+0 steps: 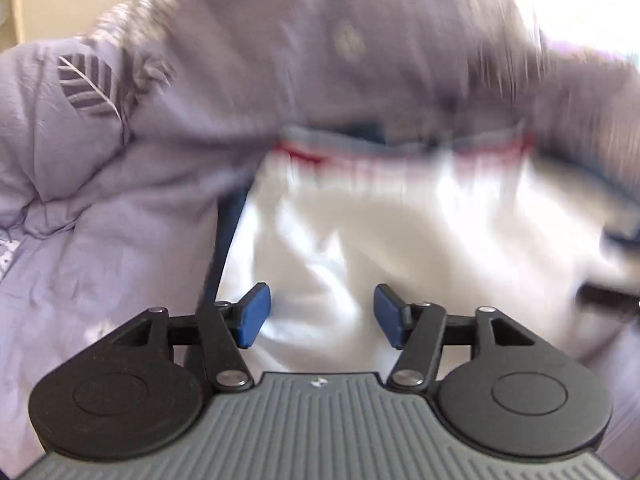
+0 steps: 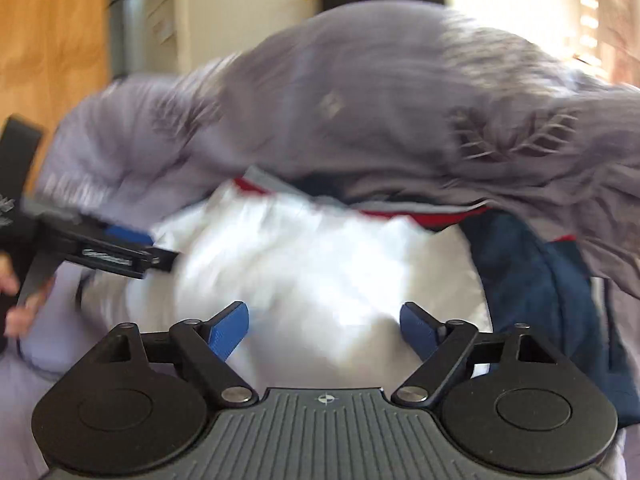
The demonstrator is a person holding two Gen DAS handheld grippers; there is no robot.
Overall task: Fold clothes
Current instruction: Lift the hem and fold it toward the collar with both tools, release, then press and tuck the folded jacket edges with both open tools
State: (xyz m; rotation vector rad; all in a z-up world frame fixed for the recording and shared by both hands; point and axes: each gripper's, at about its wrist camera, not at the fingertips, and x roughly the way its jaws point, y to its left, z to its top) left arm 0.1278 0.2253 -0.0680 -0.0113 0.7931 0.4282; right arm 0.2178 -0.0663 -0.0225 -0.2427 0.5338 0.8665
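A white garment point(image 1: 380, 232) with red and navy trim lies on a lavender quilt point(image 1: 100, 208), blurred by motion. My left gripper point(image 1: 322, 316) hovers just over its near part, jaws apart, nothing between the blue pads point(image 1: 254, 314). From the right wrist view the same white garment point(image 2: 320, 272) shows a navy sleeve point(image 2: 536, 288) on its right side. My right gripper point(image 2: 324, 332) stands open above the white cloth, pads clear of it. The left gripper point(image 2: 120, 250) reaches in from the left edge of that view, over the garment's side.
The rumpled lavender quilt point(image 2: 380, 112) with a leaf print bulges up behind the garment. A wooden panel point(image 2: 48, 40) and a grey cabinet point(image 2: 128, 28) stand at the back left. A person's hand point(image 2: 16, 312) shows at the left edge. Bright window light washes out the far right.
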